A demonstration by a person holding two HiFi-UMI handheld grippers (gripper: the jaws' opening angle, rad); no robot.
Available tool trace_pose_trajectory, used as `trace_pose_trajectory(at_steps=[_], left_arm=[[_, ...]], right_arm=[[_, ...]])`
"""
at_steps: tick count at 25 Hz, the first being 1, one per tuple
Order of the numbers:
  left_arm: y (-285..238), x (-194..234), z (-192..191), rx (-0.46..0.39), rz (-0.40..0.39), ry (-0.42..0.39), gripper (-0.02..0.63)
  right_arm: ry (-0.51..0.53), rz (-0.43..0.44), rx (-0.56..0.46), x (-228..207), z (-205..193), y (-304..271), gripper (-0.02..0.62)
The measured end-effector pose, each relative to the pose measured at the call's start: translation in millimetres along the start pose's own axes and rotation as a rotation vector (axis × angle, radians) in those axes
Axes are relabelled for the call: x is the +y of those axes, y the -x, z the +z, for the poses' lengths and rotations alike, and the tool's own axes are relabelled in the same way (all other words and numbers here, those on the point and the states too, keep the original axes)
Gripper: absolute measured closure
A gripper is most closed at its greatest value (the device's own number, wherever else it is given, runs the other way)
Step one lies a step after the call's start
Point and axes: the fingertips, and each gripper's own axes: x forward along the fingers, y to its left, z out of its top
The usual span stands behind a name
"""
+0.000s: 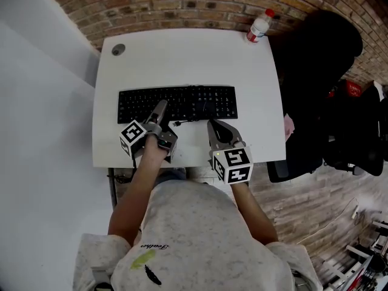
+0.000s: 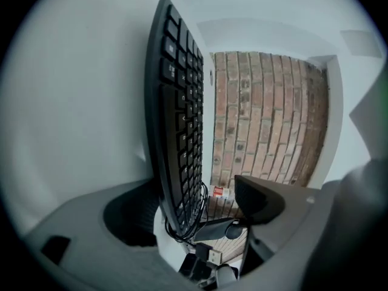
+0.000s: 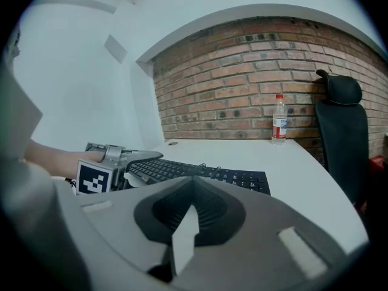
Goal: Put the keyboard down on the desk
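One black keyboard (image 1: 177, 103) lies on the white surface (image 1: 242, 59), set back from the near edge, with its cable (image 1: 180, 123) looped against its near side. Its left end sits between the spread jaws of the left gripper (image 1: 160, 110), so a careless withdrawal could likely snag that loop or catch the rim, and drag the keyboard askew towards the edge. The right gripper (image 1: 213, 126), jaws pressed together on nothing, hovers just beside the cable and could probably hook it too.

Black keyboard (image 1: 177, 103) flat on white desk (image 1: 182, 53), keys up
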Motion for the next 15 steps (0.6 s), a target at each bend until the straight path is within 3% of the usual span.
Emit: trace_pose_trajectory(at_steps=[10,15], left_arm=[[24.7,3.2,-13.4,-0.001,-0.013,-0.032,0.229],[50.2,-4.5,-28.1,0.015,-0.053,-0.172,0.321]], right_arm=[[-0.001,0.032,-0.025,8.9,-10.1,14.9,0.584],[0.001,0.056,-0.052,20.6,-14.7,28.0,0.584]])
